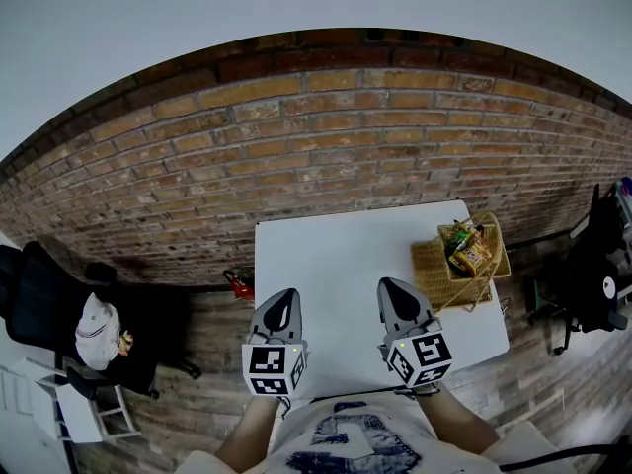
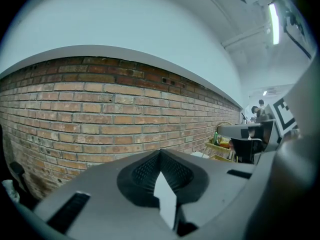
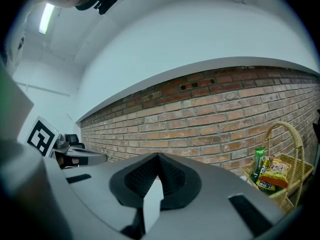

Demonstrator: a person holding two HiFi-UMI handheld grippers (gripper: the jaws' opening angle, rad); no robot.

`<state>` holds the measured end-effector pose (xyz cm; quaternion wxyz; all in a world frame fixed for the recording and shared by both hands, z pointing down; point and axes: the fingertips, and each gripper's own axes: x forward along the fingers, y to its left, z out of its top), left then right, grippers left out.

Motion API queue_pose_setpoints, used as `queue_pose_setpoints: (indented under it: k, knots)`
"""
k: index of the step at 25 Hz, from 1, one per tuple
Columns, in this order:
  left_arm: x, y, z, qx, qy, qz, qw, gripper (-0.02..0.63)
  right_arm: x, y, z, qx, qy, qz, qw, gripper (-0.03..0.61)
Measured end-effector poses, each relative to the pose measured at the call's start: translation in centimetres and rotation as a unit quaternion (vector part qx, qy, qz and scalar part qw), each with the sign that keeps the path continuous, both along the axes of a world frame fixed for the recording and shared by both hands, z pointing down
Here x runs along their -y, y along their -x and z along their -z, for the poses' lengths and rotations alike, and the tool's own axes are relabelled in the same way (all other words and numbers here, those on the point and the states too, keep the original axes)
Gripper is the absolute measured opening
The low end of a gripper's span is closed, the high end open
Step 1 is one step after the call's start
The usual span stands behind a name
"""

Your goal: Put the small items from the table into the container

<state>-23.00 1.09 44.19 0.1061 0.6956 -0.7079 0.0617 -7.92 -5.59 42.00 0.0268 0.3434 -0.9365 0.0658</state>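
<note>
Nearest to the head view is the person's printed shirt (image 1: 346,442), at 6 o'clock in the picture. Just above it both forearms hold the tools over the near edge of the white worktop (image 1: 336,255). The left gripper (image 1: 282,302) is at about 7 o'clock of the worktop and the right gripper (image 1: 395,296) at about 5 o'clock. They are side by side, a little apart, and both point toward 12 o'clock, where the brick wall (image 1: 326,146) stands.

In the left gripper view its fingers (image 2: 142,176) are pressed together, pad against pad. In the right gripper view its fingers (image 3: 135,176) are together in the same way.

The wicker basket (image 1: 430,270) stands on the worktop at about 2 o'clock, well apart from both grippers. Inside it lie colourful snack packets (image 1: 471,253) and a green bottle (image 3: 259,159), which stands upright beside the packets under the basket's arched handle.

A black chair (image 1: 39,304) stands on the floor at 9 o'clock.
</note>
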Motion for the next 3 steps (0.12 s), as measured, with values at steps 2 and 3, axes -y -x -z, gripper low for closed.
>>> queue_pose_setpoints:
  k: [2,3]
  knots:
    - [0.06,-0.06,-0.05,-0.001,0.001,-0.001,1.0,0.046,0.05,-0.09,0.01,0.0,0.001,-0.002,1.0,0.02]
    - [0.1,-0.09,-0.07,-0.001,0.002,-0.002,1.0,0.046,0.08,-0.13,0.02,0.0,0.001,-0.002,1.0,0.02]
